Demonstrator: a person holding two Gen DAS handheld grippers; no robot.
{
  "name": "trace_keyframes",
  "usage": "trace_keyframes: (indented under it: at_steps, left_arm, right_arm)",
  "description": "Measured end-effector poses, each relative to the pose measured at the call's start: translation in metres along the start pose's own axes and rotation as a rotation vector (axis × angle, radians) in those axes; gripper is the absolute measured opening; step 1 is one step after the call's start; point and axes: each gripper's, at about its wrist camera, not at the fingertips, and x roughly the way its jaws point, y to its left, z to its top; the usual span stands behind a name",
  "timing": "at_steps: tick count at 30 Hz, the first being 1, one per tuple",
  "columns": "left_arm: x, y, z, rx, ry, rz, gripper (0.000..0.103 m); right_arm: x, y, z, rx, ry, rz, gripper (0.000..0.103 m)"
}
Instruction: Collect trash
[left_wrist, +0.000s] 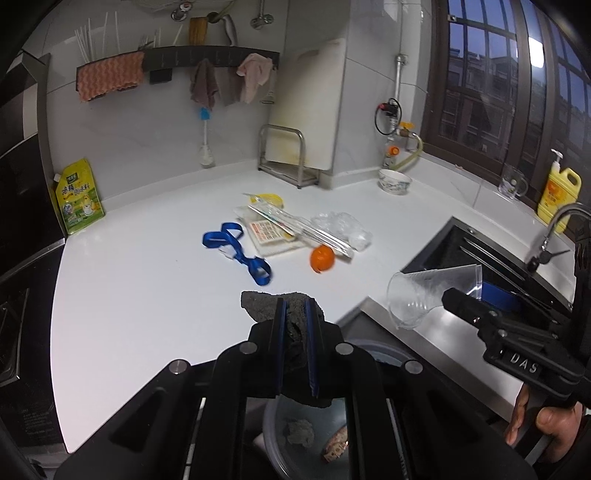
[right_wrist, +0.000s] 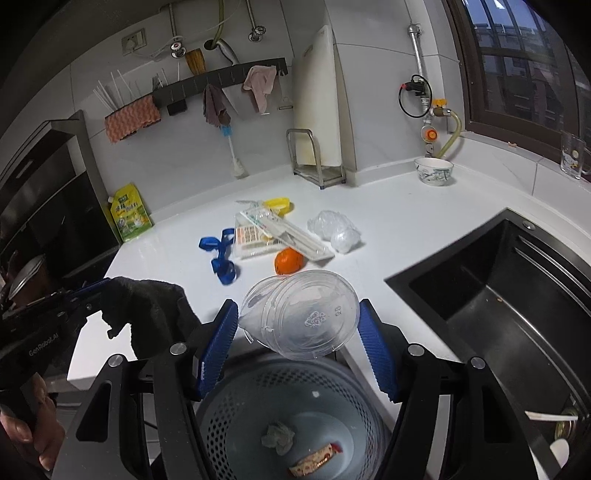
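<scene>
My left gripper (left_wrist: 295, 314) is shut on a dark grey rag (left_wrist: 291, 332), held above a grey perforated trash bin (left_wrist: 275, 424); the rag also shows in the right wrist view (right_wrist: 147, 306). My right gripper (right_wrist: 299, 325) is open around a clear plastic cup (right_wrist: 303, 317) lying on its side between the blue pads (right_wrist: 218, 343) over the bin (right_wrist: 236, 413); whether the pads touch the cup is unclear. The cup shows in the left wrist view (left_wrist: 417, 295). The bin holds a crumpled grey wad (right_wrist: 277, 437) and a wrapper (right_wrist: 314, 461).
On the white counter (left_wrist: 147, 280) lie a blue strap (left_wrist: 240, 254), an orange (left_wrist: 322, 258), a clear packaging tray (left_wrist: 273, 232), crumpled plastic (left_wrist: 343, 225) and a yellow lid (left_wrist: 271, 199). A black sink (right_wrist: 498, 295) is at right. A bowl (left_wrist: 394, 181) and a green pouch (left_wrist: 77, 197) stand at the back.
</scene>
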Motion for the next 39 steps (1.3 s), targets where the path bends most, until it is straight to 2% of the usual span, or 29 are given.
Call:
trace_keyframes:
  at_steps: [9,18,32,36,38,39]
  left_arm:
    - [0.014,-0.019,-0.040,0.014,0.084,-0.036,0.011]
    - [0.039,-0.035,-0.071,0.034,0.163,-0.057,0.011]
    - [0.066,-0.032,-0.094,0.026,0.256,-0.040,0.011]
    - [0.065,-0.032,-0.093,0.029,0.250,-0.035,0.016]
    - [0.064,-0.031,-0.093,0.032,0.242,-0.028,0.024]
    - [0.062,-0.031,-0.093,0.034,0.234,-0.023,0.035]
  right_arm:
    - [-0.010,-0.002,-0.049,-0.007,0.052,-0.055,0.064]
    - [0.000,-0.011,-0.096,0.014,0.136,-0.068,0.064]
    - [0.025,-0.017,-0.122,0.029,0.210,-0.081,0.064]
    - [0.025,-0.018,-0.122,0.025,0.208,-0.081,0.064]
    - [0.024,-0.018,-0.121,0.028,0.211,-0.077,0.065]
    - [0.024,-0.019,-0.121,0.032,0.211,-0.074,0.067]
